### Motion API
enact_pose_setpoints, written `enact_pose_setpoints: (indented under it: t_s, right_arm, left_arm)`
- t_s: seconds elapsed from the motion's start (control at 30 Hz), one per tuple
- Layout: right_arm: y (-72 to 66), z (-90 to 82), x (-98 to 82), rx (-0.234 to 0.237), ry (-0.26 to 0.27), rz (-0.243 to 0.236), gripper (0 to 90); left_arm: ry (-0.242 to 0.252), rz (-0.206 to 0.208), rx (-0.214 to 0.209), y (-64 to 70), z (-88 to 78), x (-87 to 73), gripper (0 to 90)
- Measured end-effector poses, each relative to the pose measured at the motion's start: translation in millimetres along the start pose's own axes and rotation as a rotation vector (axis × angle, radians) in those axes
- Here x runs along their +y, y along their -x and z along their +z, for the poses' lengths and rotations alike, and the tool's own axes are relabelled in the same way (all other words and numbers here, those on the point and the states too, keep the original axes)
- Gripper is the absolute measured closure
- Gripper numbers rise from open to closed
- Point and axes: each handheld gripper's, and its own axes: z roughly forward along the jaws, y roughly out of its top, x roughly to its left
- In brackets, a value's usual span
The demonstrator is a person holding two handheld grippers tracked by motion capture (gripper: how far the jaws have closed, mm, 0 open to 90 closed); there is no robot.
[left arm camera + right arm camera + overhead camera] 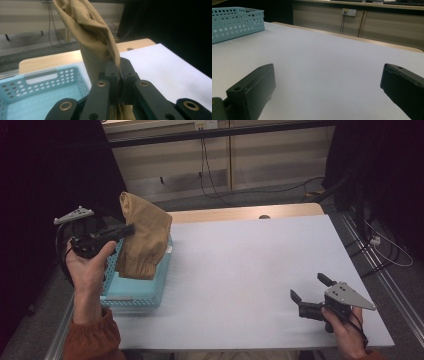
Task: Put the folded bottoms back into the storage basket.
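At the left of the high view we see the basket [134, 292] on the table's [240, 270] left edge. The cloth [142, 237] hangs above and into it, with the left gripper [127, 230] at the cloth's left side. The right gripper [310, 292] sits lower right, well apart from both.

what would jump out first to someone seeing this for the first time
The tan cloth stands out first: it hangs bunched over the light blue perforated basket at the table's left edge, pinched by the shut left gripper. Next comes the wide, bare white table top. The right gripper rests near the front right corner, its jaws open and holding nothing.
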Motion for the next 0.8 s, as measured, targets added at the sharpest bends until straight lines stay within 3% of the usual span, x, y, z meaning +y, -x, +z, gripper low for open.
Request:
enact_pose_setpoints:
  t_s: [0.17, 0.4, 0.8]
  right_arm:
    - [0.1, 0.2, -0.5, 0.002, -0.003, -0.003, 0.0]
    - [-0.3, 0.9, -0.3, -0.002, -0.006, -0.006, 0.0]
    - [0.5, 0.6, -0.5, -0.001, -0.004, -0.005, 0.0]
  left_arm:
    - [-0.004, -0.027, 0.024, -14.4, -4.7, -4.2, 86.7]
    - [-0.031, -0.063, 0.039, -30.7, 2.3, -13.1, 86.7]
    - [-0.088, -0.071, 0.04, -39.8, 19.9, -22.9, 86.6]
